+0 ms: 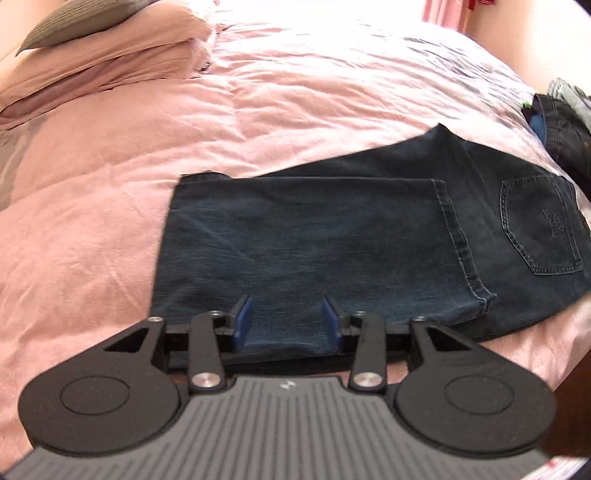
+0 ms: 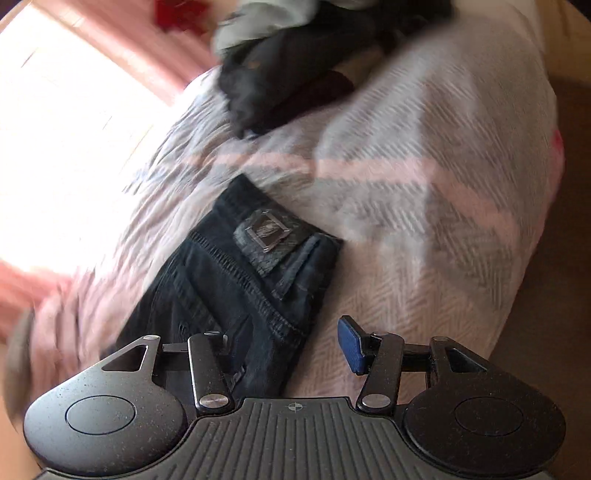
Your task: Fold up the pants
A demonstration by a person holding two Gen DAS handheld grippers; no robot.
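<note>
The dark jeans (image 1: 314, 236) lie folded on the pink bedcover (image 1: 110, 184), the legs laid back over the seat part. In the left wrist view a back pocket (image 1: 543, 229) shows at the right, and the near edge of the jeans is hidden behind the gripper body.

The left gripper (image 1: 287, 323) stands released: its two blue pads (image 1: 242, 321) are apart, with the near edge of the denim showing between them. Whether the pads touch the cloth I cannot tell.

The right wrist view is blurred, so details are hard to read. There the waistband with its grey label patch (image 2: 266, 236) lies on a part of the cover with a grey zigzag pattern. The right gripper (image 2: 288, 350) is also released. Only its right pad (image 2: 351, 343) is clear; the left finger lies against the dark denim and is hard to make out.

At the far edge of the bed a pile of dark clothes (image 2: 288, 88) is smeared and partly cut off. Far left in the left wrist view lie folded pink bedding (image 1: 110, 62) and a grey pillow (image 1: 66, 22), cut by the frame.
</note>
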